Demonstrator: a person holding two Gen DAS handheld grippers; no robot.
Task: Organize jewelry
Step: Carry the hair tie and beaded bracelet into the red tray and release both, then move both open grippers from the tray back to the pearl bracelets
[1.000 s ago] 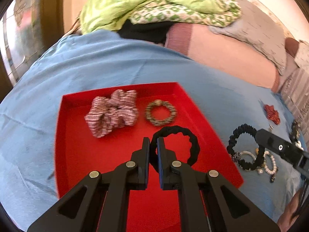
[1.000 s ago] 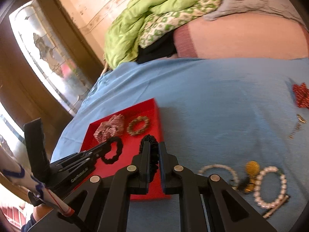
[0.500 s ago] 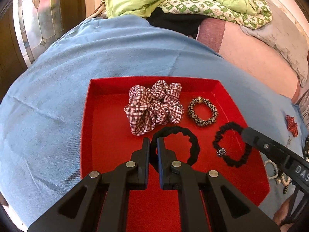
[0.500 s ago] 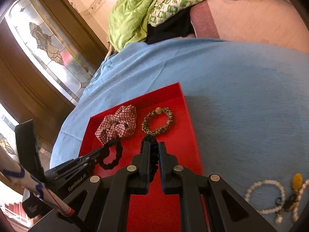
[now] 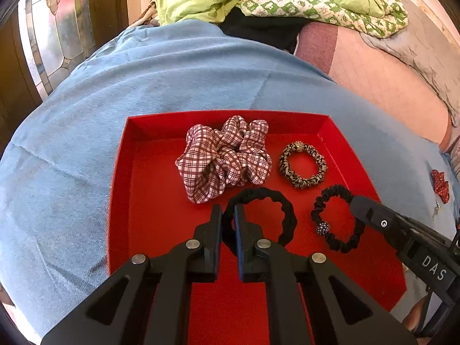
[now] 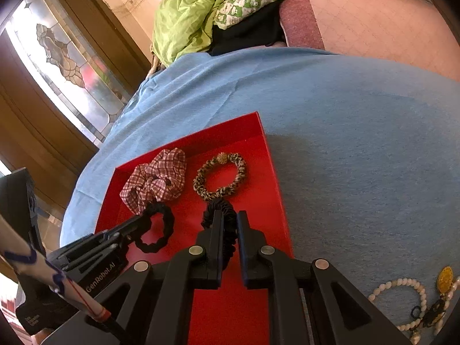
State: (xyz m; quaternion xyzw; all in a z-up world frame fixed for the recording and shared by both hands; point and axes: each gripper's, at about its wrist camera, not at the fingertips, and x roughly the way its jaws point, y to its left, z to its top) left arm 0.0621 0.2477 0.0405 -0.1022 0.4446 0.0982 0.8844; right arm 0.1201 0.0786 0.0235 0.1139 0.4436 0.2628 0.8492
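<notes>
A blue blanket [image 5: 172, 86] covers the bed, carrying a red tray [image 5: 149, 201] that holds a plaid scrunchie [image 5: 224, 161] and a leopard-print hair tie [image 5: 303, 165] near its far edge. Over the tray's middle, the left gripper [image 5: 228, 218] is clamped on a plain black hair tie [image 5: 276, 201], while the right gripper [image 6: 228, 224] pinches a black beaded hair tie [image 5: 336, 224] beside the tray's right edge. Only the right wrist view shows pearl bracelets [image 6: 402, 287] on the blanket; only the left shows a small red ornament [image 5: 441, 185].
</notes>
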